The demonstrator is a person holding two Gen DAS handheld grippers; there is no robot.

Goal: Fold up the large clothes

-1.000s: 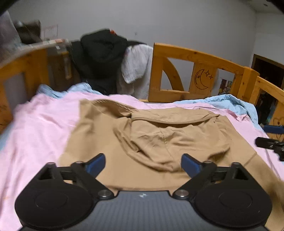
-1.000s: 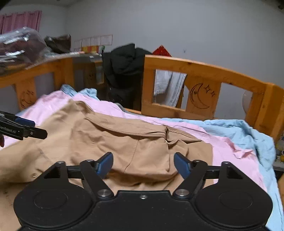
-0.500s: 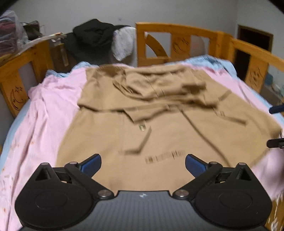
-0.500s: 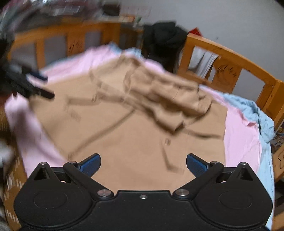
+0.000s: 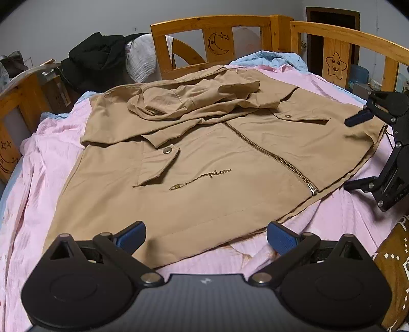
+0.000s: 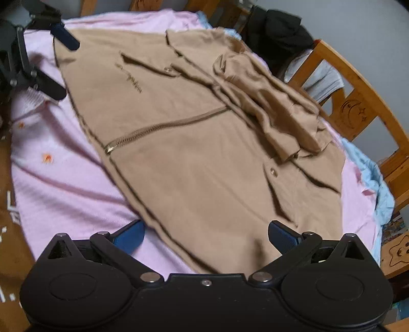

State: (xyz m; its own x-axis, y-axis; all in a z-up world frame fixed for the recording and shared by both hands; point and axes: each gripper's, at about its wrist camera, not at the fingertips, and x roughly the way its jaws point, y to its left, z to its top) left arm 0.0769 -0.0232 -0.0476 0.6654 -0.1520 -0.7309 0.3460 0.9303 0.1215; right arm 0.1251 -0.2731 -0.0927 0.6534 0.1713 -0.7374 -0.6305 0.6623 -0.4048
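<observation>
Both claws spread | jacket (image 5: pixel 204 158) hem nearest | pink sheet (image 5: pixel 33 204) bare alongside

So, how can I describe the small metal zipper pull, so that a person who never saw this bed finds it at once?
Start at the wooden bed frame and find the tan jacket spread on the pink sheet. Follow its brass zipper diagonally down to the hem. The zipper pull is the silvery tab at that end; the round snaps sit on pocket flaps.

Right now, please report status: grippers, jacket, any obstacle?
Left gripper open, right gripper open, jaws just widened, nothing held. Tan jacket flat on pink sheet, hood bunched. Nothing in the way.
</observation>
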